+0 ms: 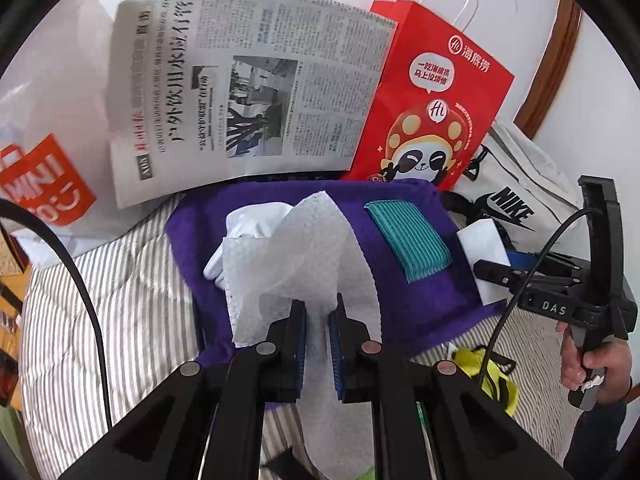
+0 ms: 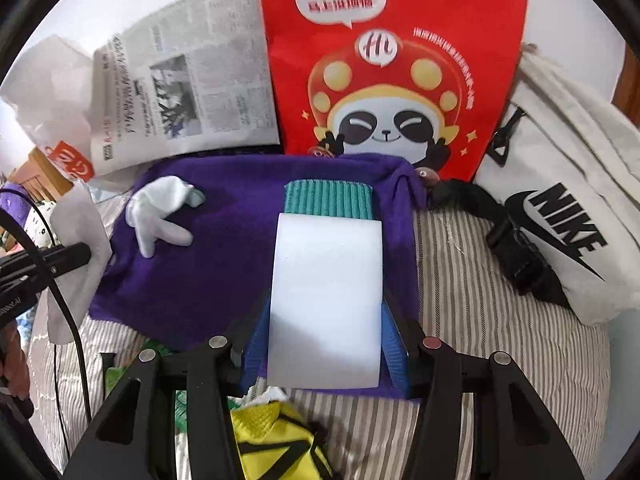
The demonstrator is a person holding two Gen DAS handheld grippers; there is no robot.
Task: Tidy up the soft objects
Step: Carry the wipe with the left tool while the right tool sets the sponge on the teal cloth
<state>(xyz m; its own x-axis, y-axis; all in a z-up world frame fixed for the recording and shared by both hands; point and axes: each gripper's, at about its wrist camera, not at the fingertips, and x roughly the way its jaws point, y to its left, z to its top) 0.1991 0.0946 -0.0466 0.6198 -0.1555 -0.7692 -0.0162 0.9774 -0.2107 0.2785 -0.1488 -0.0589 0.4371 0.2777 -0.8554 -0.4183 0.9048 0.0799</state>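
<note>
A purple towel [image 1: 408, 312] [image 2: 224, 264] lies spread on the striped bedding. On it rest a teal ribbed cloth [image 1: 408, 236] [image 2: 328, 198] and a white glove [image 1: 244, 224] [image 2: 160, 212]. My left gripper [image 1: 318, 312] is shut on a sheet of white foam wrap [image 1: 296, 248] [image 2: 76, 240] that hangs over the towel. My right gripper [image 2: 326, 312] [image 1: 496, 270] is shut on a white sponge block [image 2: 326, 304] [image 1: 482, 252], held above the towel's right part, just in front of the teal cloth.
A newspaper [image 1: 248, 80], a red paper bag with a panda [image 1: 432, 108] [image 2: 392, 64] and a white printed plastic bag [image 1: 44, 152] stand against the wall. A white Nike bag [image 2: 568, 216] lies right. A yellow-black cloth [image 2: 276, 436] lies on the striped bedding [image 2: 480, 320].
</note>
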